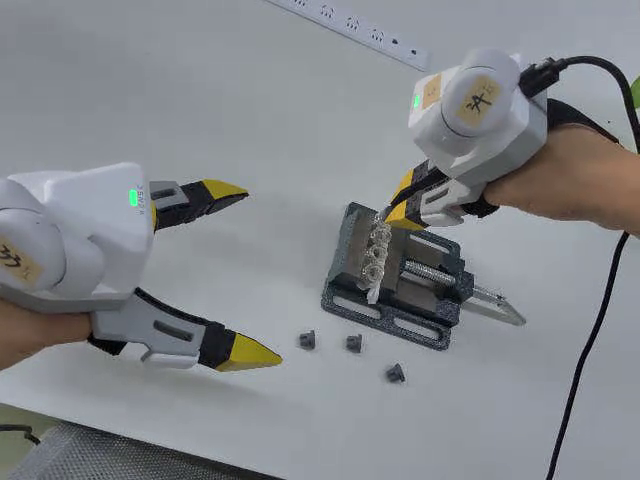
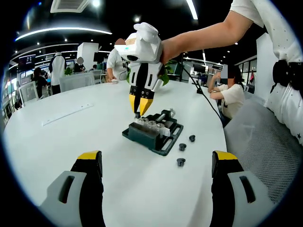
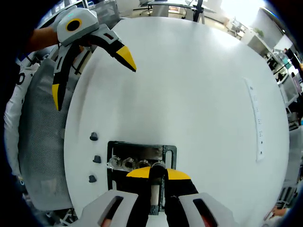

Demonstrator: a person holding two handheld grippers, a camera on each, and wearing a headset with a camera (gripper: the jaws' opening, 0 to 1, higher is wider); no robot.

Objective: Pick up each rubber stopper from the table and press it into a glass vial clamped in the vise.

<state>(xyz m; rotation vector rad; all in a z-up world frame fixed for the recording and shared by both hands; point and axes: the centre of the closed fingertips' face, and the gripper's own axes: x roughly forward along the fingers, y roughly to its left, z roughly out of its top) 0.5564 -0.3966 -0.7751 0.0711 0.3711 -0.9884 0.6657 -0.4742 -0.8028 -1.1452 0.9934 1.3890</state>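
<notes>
The right gripper [image 1: 386, 216] is down at the vise [image 1: 420, 300], jaws drawn narrow. In the right gripper view there's a small dark stopper [image 3: 157, 167] pinched between the yellow tips. It looks to be sitting right on the mouth of the vial at one end of the row of vials [image 1: 376, 256]. Whether it's seated or only resting on the rim, the pictures don't settle. The other vials in the row look open-topped and clear, standing upright side by side between the vise's jaws.

So the pressing step reads as the one in hand, first vial of the row, with most of the job ahead. The call now is a straight push down along the vial's axis, gripper kept upright so the stopper doesn't cock sideways. Then the jaws part and lift clear without dragging the stopper back out.

Over to the left gripper [image 1: 235, 270]. Its jaws are spread wide with nothing between them, and it hovers above the counter [image 1: 200, 90], well apart from the vise. Just beside the vise, on its near side in the head view, lie three loose stoppers [image 1: 353, 343], small, dark and separate from one another. They're the next pick-ups, one for each open vial, and being so small they'll want a careful, centred pinch. A power strip [image 1: 350, 25] lies at the counter's far edge.
</notes>
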